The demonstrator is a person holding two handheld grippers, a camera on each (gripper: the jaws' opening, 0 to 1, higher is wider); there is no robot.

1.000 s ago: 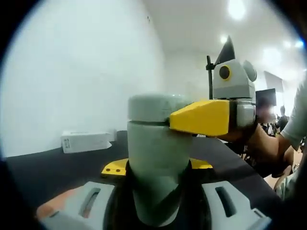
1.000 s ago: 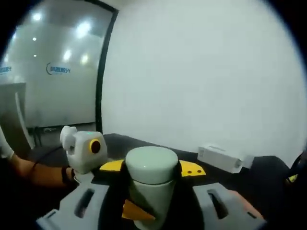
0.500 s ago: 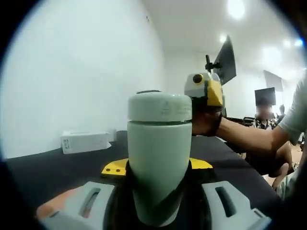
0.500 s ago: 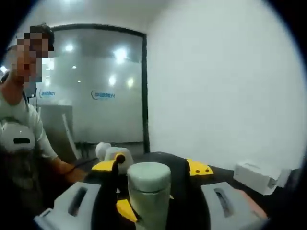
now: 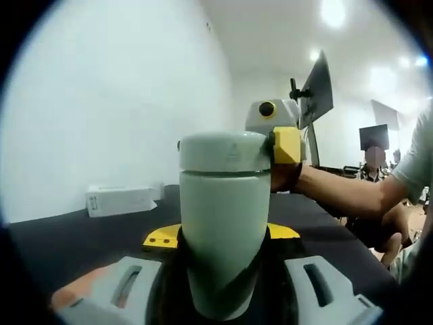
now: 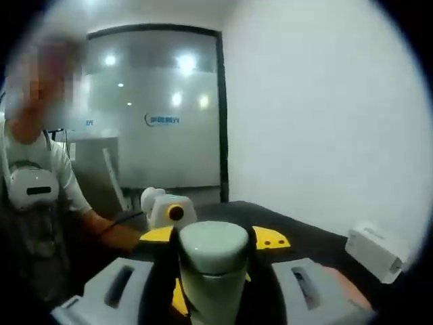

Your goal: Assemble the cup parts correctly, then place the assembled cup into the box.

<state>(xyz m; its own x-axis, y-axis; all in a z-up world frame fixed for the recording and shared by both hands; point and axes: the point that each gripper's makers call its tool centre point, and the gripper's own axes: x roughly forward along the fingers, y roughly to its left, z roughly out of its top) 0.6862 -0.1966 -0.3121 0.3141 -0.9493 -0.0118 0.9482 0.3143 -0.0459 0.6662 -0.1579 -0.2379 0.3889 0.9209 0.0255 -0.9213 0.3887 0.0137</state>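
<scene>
- Left gripper view: the left gripper [image 5: 222, 284] pinches the pale green cup body [image 5: 223, 237] between its jaws, upright, long axis rising straight out of the jaws; the lid [image 5: 225, 152] sits on top with a dark seam under it
- Right gripper view: the right gripper [image 6: 213, 288] clamps on the lid [image 6: 212, 247] from the side; its yellow jaw tip [image 5: 286, 145] shows in the left gripper view touching the lid's right edge
- Judgement: both grippers meet on one cup, left on the body, right on the cap, so any twist turns about the cup's vertical axis
- White box [image 5: 121, 200] lies on the black table [image 5: 88, 240], well apart, behind and left of the cup; whether it is the target box I cannot tell
- Hidden: the cup's base, the thread, and how fully the lid is seated
</scene>
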